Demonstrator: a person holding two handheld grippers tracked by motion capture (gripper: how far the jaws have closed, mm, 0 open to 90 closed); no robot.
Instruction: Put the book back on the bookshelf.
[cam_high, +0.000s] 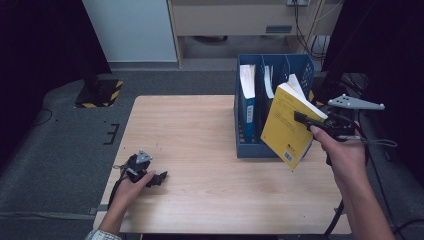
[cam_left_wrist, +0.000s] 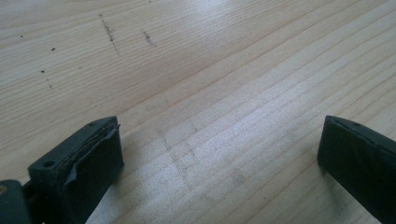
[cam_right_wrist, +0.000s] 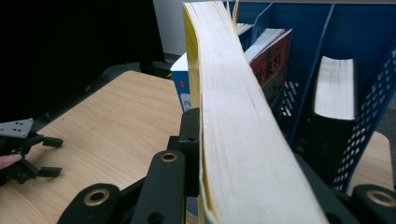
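Observation:
A thick yellow paperback (cam_high: 289, 127) hangs tilted in the air in front of the blue file rack (cam_high: 248, 148). My right gripper (cam_high: 303, 119) is shut on its page edge. In the right gripper view the cream pages of the book (cam_right_wrist: 229, 107) run up between the jaws of that gripper (cam_right_wrist: 247, 163). My left gripper (cam_high: 161, 178) rests on the wooden table (cam_high: 200, 125) near its front left corner, held by a hand. Its jaws stand open over bare wood, with nothing between them (cam_left_wrist: 219, 158). The right gripper view also shows the left gripper (cam_right_wrist: 57, 157) at the far left.
The rack has several slots and stands at the table's back right. A blue book (cam_high: 247, 97) stands in its left slot. A red-covered book (cam_right_wrist: 272, 55) and a dark one (cam_right_wrist: 330, 95) fill other slots. Grey carpet and a cabinet lie beyond the table.

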